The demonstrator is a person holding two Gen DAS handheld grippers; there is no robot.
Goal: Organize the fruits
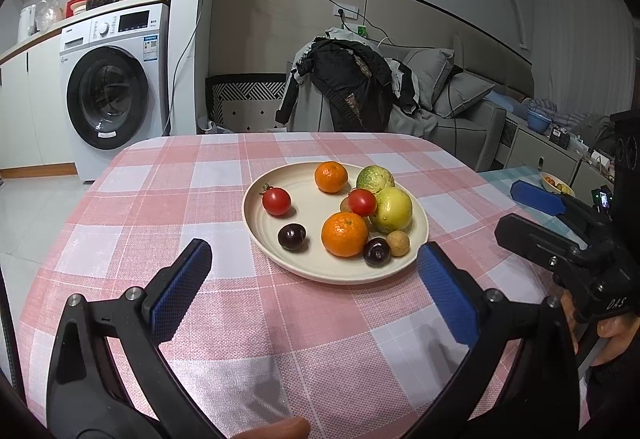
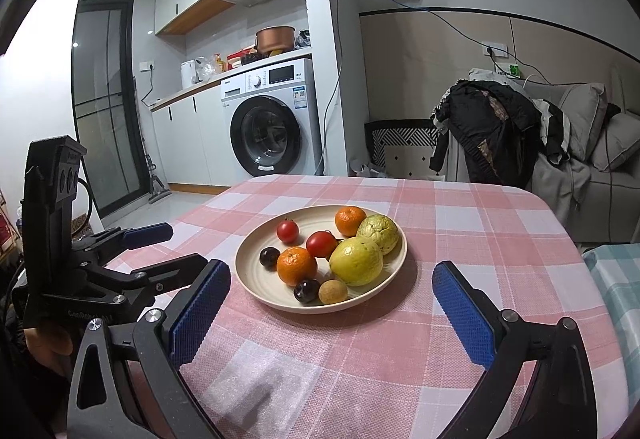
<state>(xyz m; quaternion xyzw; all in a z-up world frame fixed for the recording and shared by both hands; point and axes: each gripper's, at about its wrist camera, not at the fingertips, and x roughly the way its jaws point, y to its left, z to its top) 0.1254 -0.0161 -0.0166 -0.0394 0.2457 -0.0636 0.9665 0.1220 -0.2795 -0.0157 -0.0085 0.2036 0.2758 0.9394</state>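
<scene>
A cream plate [image 1: 312, 271] [image 2: 256, 291] sits on the pink checked tablecloth. It holds two oranges [image 1: 344, 233] [image 2: 296, 265], two red tomatoes [image 1: 276, 201] [image 2: 321, 244], two dark plums [image 1: 292, 237] [image 2: 307, 290], a yellow-green guava [image 1: 391, 209] [image 2: 356, 261], a green bumpy fruit [image 1: 375, 179] [image 2: 378, 233] and a small brown longan [image 1: 398, 243] [image 2: 332, 291]. My left gripper [image 1: 316, 267] is open and empty just in front of the plate. My right gripper [image 2: 332, 289] is open and empty, also in front of the plate. Each gripper shows in the other's view, to the right of the plate [image 1: 560, 227] and to its left [image 2: 132, 259].
The tablecloth [image 1: 160, 207] [image 2: 480, 231] covers a table with rounded far corners. A second table with a teal checked cloth [image 2: 616, 287] stands at the right. A washing machine [image 1: 114, 87], a chair draped with a black jacket [image 1: 348, 87] and a grey sofa stand beyond.
</scene>
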